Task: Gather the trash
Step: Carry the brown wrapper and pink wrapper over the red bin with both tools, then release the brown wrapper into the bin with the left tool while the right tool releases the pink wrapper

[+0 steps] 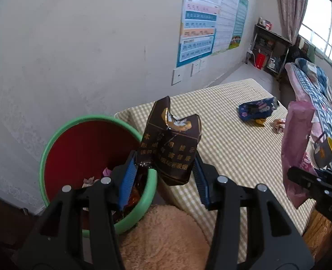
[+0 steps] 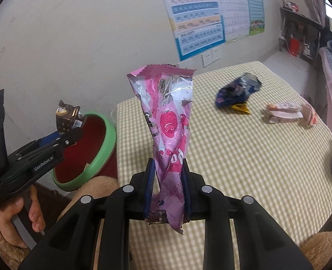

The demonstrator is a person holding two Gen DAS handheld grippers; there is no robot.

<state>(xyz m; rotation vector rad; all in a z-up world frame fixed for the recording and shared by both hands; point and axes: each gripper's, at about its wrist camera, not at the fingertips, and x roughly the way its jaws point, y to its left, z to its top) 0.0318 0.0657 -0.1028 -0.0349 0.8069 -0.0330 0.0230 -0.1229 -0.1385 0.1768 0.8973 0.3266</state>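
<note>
My left gripper (image 1: 164,175) is shut on a crushed dark brown cigarette pack (image 1: 170,141) with gold print, held by the near rim of a red bin with a green rim (image 1: 53,139). The bin holds several wrappers. In the right wrist view the left gripper (image 2: 72,135) and its pack (image 2: 66,118) hang over the bin (image 2: 108,144). My right gripper (image 2: 168,186) is shut on a tall pink snack wrapper (image 2: 170,121), held upright above the checked table (image 2: 244,168). The pink wrapper also shows in the left wrist view (image 1: 296,148).
On the table lie a blue snack bag (image 2: 238,91) over a yellow wrapper (image 2: 241,108) and a pale pink crumpled wrapper (image 2: 285,112). A grey mug (image 1: 325,151) stands at the table's right edge. A wall with posters is behind; a bed is at right.
</note>
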